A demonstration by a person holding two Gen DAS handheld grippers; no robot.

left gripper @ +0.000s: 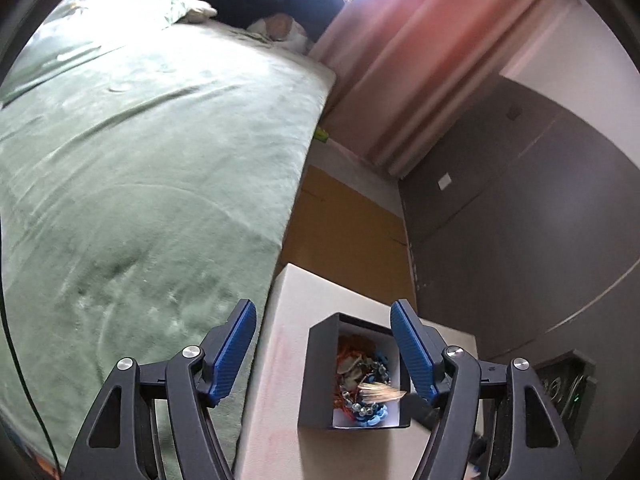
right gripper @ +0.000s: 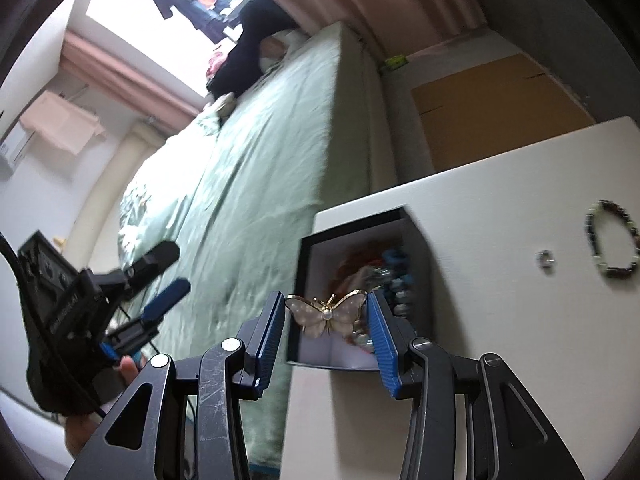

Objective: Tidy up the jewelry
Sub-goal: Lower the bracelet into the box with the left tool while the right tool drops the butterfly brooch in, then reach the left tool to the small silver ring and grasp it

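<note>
Butterfly brooch pinched in the right claw, held just above the open black jewelry box.

The box sits on the white desk by the green bed, with a tangle of blue and orange beaded pieces inside. A beaded bracelet and a small ring lie apart on the desk to the right. The left claw hangs over the box, blue fingers spread wide, holding nothing.
</note>
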